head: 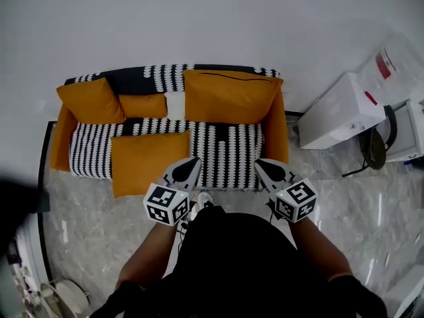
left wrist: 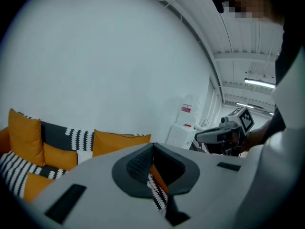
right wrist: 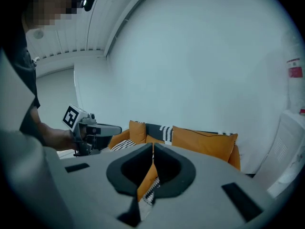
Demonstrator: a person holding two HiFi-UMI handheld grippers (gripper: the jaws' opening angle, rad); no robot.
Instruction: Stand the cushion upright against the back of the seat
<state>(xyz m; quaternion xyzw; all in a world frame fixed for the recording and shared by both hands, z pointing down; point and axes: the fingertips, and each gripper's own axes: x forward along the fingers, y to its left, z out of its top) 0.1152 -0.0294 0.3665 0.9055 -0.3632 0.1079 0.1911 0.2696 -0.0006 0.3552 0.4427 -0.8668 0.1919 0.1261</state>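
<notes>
The cushion [head: 149, 161] for this task is most likely the flat orange one. It lies face up on the left half of the sofa [head: 228, 152] seat, with its front edge hanging a little over the front of the sofa. It does not touch the sofa back. Three more orange cushions already lean against the sofa back: a tilted cushion [head: 89, 101] at the left corner, a small cushion [head: 142, 105] beside it, and a wide cushion [head: 228, 97] on the right half.

The left gripper [head: 189, 165] hovers at the front edge of the sofa, just beside the flat cushion's right corner. The right gripper [head: 265, 167] hangs near the sofa's front right corner, well apart from the cushion. Both have their jaws pressed together with nothing between them.

The step in hand looks like the approach, with no grip made yet. The next move calls for opening the jaws, taking the cushion by an edge or corner, then tipping it up and back until it rests against the sofa back.

The person's body hides the floor right in front of the sofa. In both gripper views the gripper body covers most of the seat, so only slivers of orange and stripes show. A white box [head: 341, 111] stands to the right of the sofa, but what it is remains unclear.
</notes>
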